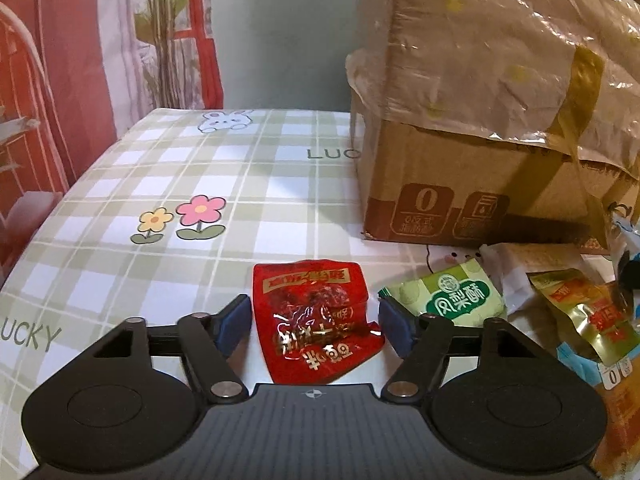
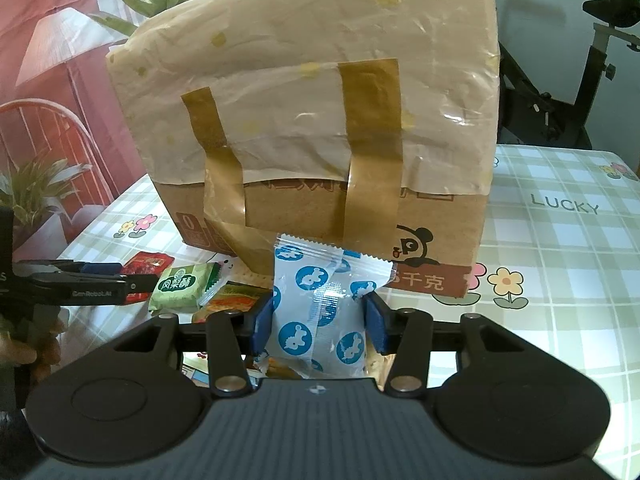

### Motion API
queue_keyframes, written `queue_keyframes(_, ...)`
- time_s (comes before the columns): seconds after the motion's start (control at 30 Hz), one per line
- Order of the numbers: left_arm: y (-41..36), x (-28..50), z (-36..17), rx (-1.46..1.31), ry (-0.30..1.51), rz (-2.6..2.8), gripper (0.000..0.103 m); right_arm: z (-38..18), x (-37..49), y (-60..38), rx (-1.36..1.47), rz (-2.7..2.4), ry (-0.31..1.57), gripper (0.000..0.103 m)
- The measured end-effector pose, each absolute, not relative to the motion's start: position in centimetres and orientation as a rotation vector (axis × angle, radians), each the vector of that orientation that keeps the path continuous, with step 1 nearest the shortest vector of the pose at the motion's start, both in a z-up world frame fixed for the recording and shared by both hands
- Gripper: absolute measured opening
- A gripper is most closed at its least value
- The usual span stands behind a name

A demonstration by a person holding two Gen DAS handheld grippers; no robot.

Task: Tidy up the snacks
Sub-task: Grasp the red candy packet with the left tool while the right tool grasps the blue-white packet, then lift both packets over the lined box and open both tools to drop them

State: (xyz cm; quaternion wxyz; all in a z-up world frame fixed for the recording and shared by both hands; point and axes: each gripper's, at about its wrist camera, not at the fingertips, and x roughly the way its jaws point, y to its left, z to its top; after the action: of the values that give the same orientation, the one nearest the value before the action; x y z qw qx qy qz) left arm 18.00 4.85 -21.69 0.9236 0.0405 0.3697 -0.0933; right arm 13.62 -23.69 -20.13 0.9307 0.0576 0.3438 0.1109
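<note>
Closing the half-open left gripper (image 1: pixel 314 322) squarely on the red packet (image 1: pixel 316 320) needs even pads, while the right gripper (image 2: pixel 320 322) pinches the blue-dotted packet (image 2: pixel 320 316).

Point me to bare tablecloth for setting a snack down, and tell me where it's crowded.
Free: the checked tablecloth left of the cardboard box, around the flower print, beyond the red packet. Also the cloth right of the box in the right wrist view, by the LUCKY print. Crowded: in front of the box, where the green packet and gold packet pile up.

Red packet (image 1: pixel 316 320), blue-dotted white packet (image 2: pixel 324 312), green-checked cloth (image 1: pixel 160 168).
</note>
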Motion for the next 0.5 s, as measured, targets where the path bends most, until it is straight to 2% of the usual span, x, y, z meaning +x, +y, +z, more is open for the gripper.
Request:
queue_keyframes(0.03, 4.9, 18.0, -21.6, 0.085, 0.754, -0.185, 0.059, -20.1, 13.6, -23.7, 0.118, 0.228, 0.704, 0.050)
queue_keyframes(0.1, 5.3, 17.9, -21.5, 0.071, 0.752, -0.178, 0.042, -20.1, 13.6, -23.7, 0.119, 0.230, 0.703, 0.050)
queue_keyframes(0.2, 6.0, 17.7, -21.2, 0.041, 0.759, -0.176, 0.035, -20.0, 13.5, -23.8, 0.121, 0.233, 0.700, 0.050)
queue_keyframes(0.5, 6.3, 15.6, -19.8, 0.018, 0.702, -0.171, 0.034, -19.4, 13.2, -23.7, 0.123, 0.249, 0.681, 0.049)
